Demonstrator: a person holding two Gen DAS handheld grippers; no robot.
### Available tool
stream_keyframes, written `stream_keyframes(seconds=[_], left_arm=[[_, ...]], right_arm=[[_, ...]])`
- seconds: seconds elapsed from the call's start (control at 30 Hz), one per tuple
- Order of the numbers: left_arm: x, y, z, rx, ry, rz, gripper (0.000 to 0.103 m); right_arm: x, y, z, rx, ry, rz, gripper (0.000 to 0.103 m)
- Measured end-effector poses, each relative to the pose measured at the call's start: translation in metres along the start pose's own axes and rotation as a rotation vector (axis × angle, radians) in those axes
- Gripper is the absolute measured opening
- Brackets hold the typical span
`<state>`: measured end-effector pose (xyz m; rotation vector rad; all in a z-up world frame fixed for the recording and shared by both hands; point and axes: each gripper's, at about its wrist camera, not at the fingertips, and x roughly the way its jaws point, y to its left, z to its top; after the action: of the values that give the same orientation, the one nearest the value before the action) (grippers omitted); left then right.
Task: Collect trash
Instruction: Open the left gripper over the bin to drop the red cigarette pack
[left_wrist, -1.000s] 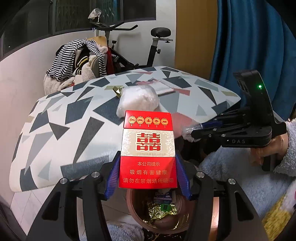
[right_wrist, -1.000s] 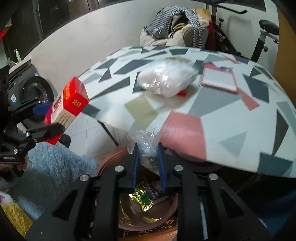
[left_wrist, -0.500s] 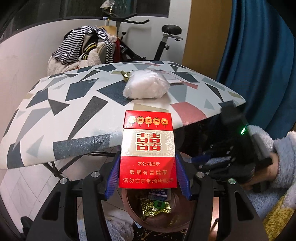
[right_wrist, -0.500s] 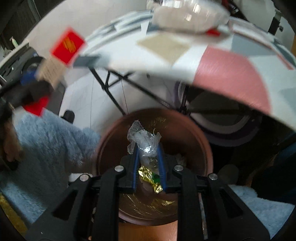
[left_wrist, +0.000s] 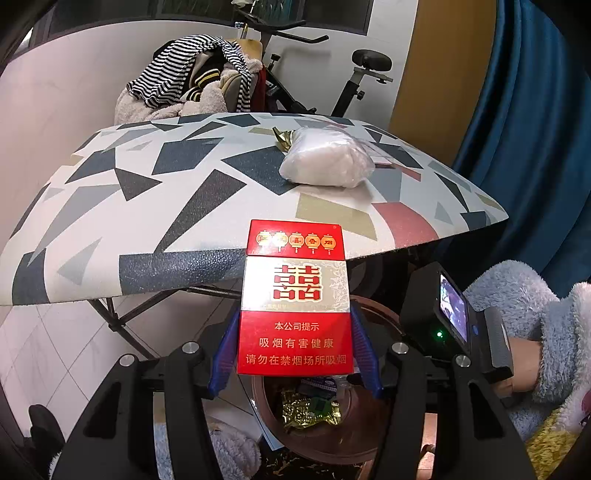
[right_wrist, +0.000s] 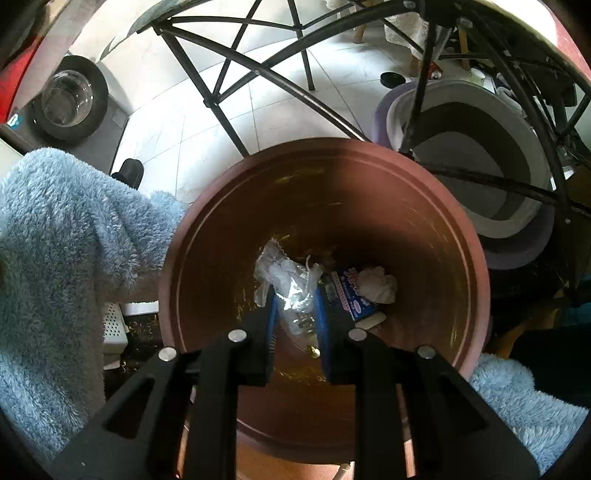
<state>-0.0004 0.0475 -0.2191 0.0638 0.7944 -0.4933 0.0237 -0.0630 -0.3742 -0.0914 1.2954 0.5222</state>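
A red cigarette pack (left_wrist: 294, 301) stands upright between the blue pads of my left gripper (left_wrist: 294, 354), which is shut on it, above the brown bin (left_wrist: 373, 439) below the table edge. My right gripper (right_wrist: 297, 317) points down into the same brown bin (right_wrist: 454, 236) and is shut on a crumpled clear plastic wrapper (right_wrist: 290, 282). Inside the bin lie a blue packet (right_wrist: 349, 293), a white crumpled tissue (right_wrist: 378, 284) and gold foil (left_wrist: 308, 411). On the patterned table (left_wrist: 177, 206) rest a white plastic bag (left_wrist: 325, 160) and a gold wrapper (left_wrist: 282, 140).
Black table legs (right_wrist: 236, 66) cross above the bin. A grey basin (right_wrist: 480, 173) sits on the tiled floor to the bin's right. Blue fleece sleeves (right_wrist: 59, 251) flank the bin. An exercise bike (left_wrist: 351, 85) and piled clothes (left_wrist: 192, 85) stand behind the table, a blue curtain (left_wrist: 535, 129) on the right.
My right gripper dropped from the table edge down into the bin's mouth, still holding the clear wrapper. My left gripper sank a little with the cigarette pack and rolled slightly.
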Motion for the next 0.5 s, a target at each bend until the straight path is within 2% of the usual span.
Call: stream_keyframes(seconds=[0.13,0.17,0.23,0.33,0.4,0.47,0.5], left_arm=[[0.000,-0.001,0.000,0.002,-0.002,-0.003,0.054],[-0.001,-0.001,0.000,0.003,-0.004,-0.003,0.054],[-0.001,-0.002,0.000,0.005,-0.004,-0.004,0.054],[-0.001,-0.004,-0.001,0.016,-0.005,-0.003,0.054],[-0.003,-0.005,-0.001,0.022,-0.009,-0.005,0.054],[-0.004,-0.007,-0.001,0.026,-0.013,-0.008,0.054],[-0.005,-0.007,-0.002,0.029,-0.016,-0.012,0.054]], right_arm=[[-0.004,0.008,0.003,-0.023,-0.044,-0.014,0.029],[-0.006,0.009,0.005,-0.028,-0.061,-0.018,0.038],[-0.017,0.008,0.006,-0.025,-0.114,-0.015,0.047],[-0.035,0.004,0.008,-0.005,-0.188,-0.033,0.058],[-0.046,0.002,0.008,0.010,-0.231,-0.042,0.061],[-0.065,0.000,0.007,0.020,-0.301,-0.065,0.075],[-0.070,-0.002,0.007,0.022,-0.318,-0.069,0.079]])
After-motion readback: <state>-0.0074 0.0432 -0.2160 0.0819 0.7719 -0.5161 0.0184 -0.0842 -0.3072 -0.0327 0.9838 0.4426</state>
